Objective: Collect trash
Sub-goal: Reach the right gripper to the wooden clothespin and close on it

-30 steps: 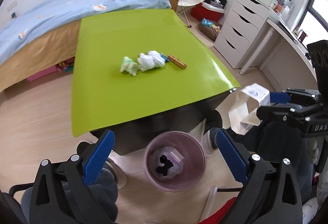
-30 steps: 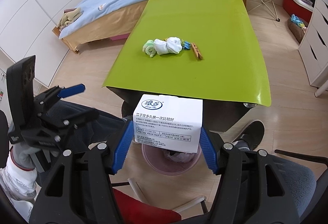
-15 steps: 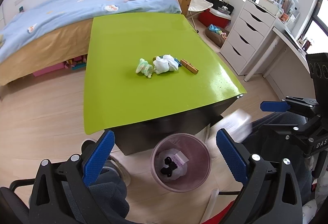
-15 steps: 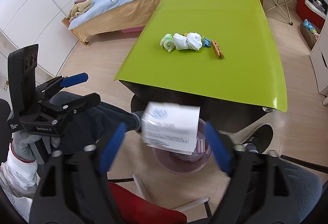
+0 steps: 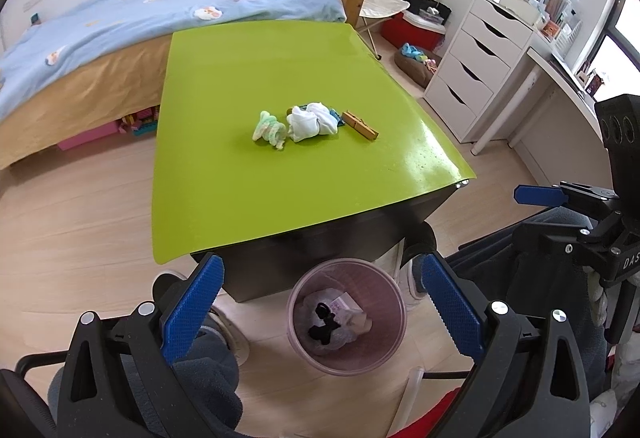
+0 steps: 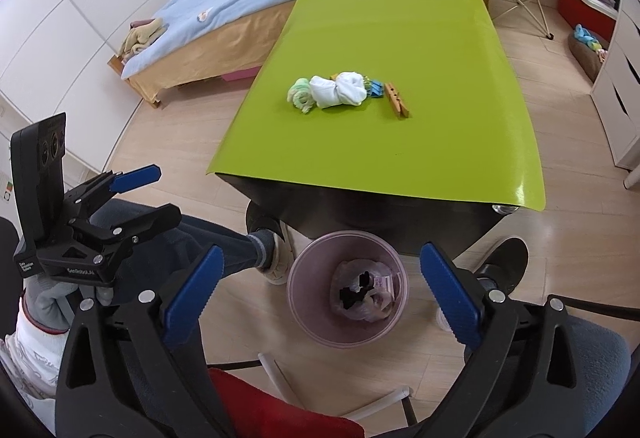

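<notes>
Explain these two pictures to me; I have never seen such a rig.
A person holds two hand tools, each with two blue-padded fingers and a camera looking along them. One picture comes from the left gripper, the other from the right gripper. Both are open and hold nothing. Below them stands a round pink plastic bin with rubbish inside. On the green table top lie a pale green crumpled wad, a white crumpled cloth, a small blue clip and a wooden clothes peg.

Green table (image 5: pixel 224 177) (socks (image 5: pixel 308 121), clothespin (image 5: pixel 360 125))
</notes>
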Tool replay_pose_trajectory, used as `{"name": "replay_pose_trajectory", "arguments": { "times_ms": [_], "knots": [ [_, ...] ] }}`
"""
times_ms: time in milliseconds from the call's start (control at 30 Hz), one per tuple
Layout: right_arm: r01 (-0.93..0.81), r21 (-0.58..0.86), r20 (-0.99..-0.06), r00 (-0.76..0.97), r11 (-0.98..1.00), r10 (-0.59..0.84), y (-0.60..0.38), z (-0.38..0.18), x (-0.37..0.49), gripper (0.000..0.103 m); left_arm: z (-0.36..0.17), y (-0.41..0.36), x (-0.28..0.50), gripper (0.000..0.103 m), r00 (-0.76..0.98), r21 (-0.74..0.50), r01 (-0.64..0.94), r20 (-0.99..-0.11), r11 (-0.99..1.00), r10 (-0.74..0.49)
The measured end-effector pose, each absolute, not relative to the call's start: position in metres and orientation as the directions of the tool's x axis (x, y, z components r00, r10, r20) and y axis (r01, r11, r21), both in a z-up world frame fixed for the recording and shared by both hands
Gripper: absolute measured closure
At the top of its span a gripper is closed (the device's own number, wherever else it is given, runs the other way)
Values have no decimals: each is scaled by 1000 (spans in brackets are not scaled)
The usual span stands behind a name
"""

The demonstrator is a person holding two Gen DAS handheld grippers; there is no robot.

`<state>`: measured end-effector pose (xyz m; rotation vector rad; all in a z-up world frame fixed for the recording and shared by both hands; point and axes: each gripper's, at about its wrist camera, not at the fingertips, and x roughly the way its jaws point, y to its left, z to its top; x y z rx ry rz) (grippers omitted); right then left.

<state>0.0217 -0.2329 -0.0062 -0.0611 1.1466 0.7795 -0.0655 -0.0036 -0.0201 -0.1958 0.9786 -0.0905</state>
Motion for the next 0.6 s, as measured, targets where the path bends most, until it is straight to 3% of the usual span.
{"name": "replay_pose_trajectory", "arguments": {
  "times_ms": [367,600],
  "knots": [
    [-575,310,-821,239,757,518,-232,5,55,6,-17,-3,-45,8,573,-196,2,-804,981,-162],
    [-618,220,-840,273,755,468,-208,5,95,6,-16,9,-20,8,579,-202,4,-798,979,-167]
  ]
}}
